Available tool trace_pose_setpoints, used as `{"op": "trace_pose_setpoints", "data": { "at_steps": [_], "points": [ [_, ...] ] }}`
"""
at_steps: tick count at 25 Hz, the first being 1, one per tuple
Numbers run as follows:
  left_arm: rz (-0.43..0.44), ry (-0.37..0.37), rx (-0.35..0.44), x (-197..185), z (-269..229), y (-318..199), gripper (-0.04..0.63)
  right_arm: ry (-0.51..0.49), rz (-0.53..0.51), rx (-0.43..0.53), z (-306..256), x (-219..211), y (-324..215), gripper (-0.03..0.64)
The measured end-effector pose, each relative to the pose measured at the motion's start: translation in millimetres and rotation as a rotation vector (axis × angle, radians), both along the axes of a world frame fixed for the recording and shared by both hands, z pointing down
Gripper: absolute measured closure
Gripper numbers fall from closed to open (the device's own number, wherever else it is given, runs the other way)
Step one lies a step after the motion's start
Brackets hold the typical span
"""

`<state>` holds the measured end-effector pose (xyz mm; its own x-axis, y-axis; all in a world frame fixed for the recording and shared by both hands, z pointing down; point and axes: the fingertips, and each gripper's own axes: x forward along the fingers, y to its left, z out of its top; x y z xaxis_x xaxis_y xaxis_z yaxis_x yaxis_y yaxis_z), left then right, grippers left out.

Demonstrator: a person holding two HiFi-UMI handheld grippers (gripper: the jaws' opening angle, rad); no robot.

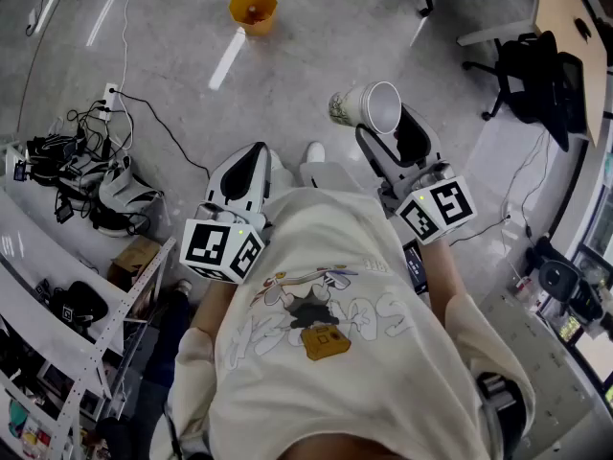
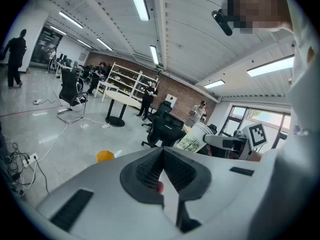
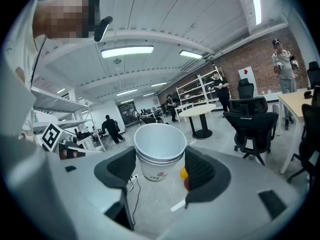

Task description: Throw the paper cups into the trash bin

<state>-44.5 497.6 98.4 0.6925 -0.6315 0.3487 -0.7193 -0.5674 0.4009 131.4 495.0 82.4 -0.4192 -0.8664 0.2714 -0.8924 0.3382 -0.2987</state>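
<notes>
Paper cups (image 3: 158,143) clamped in right gripper (image 3: 160,160), nested only up close; left gripper (image 2: 162,160) closed

White paper cups (image 1: 367,106) bear a greenish print; orange trash bin (image 1: 253,9), grey floor (image 1: 287,84).

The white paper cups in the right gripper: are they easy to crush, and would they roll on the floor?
Probably light and thin-walled: the stacked white paper cups look empty, so a hard squeeze from the right gripper could dent them. Being round and tapered, they would likely roll in a curve on the smooth floor.
</notes>
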Motion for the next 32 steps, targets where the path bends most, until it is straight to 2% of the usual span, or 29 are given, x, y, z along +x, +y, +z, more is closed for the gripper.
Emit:
{"op": "trace_pose_setpoints", "data": {
  "at_steps": [4, 12, 16, 22, 27, 32],
  "points": [
    [-0.027, 0.01, -0.009, -3.5, -8.9, 8.1, 0.589, -0.012, -0.004, -0.011, -5.8, 2.1, 9.6, 0.302],
    [-0.037, -0.014, 0.017, 10.7, -15.4, 18.4, 0.589, -0.06, -0.032, 0.01, -10.3, 12.0, 17.8, 0.301],
    [-0.066, -0.025, 0.006, 17.4, -12.6, 21.5, 0.589, -0.119, -0.07, 0.021, -14.2, 18.8, 20.6, 0.299],
    [-0.103, -0.046, -0.028, 33.7, 3.2, 23.7, 0.589, -0.115, -0.096, 0.024, -2.6, 36.5, 2.7, 0.301],
    [-0.109, -0.044, -0.027, 30.6, 7.1, -20.4, 0.589, -0.079, -0.13, 0.025, 2.0, 29.4, -39.6, 0.302],
    [-0.122, -0.029, -0.021, 6.2, 19.1, -114.5, 0.589, -0.059, -0.152, -0.001, 19.6, 3.3, -124.6, 0.302]
  ]
}}
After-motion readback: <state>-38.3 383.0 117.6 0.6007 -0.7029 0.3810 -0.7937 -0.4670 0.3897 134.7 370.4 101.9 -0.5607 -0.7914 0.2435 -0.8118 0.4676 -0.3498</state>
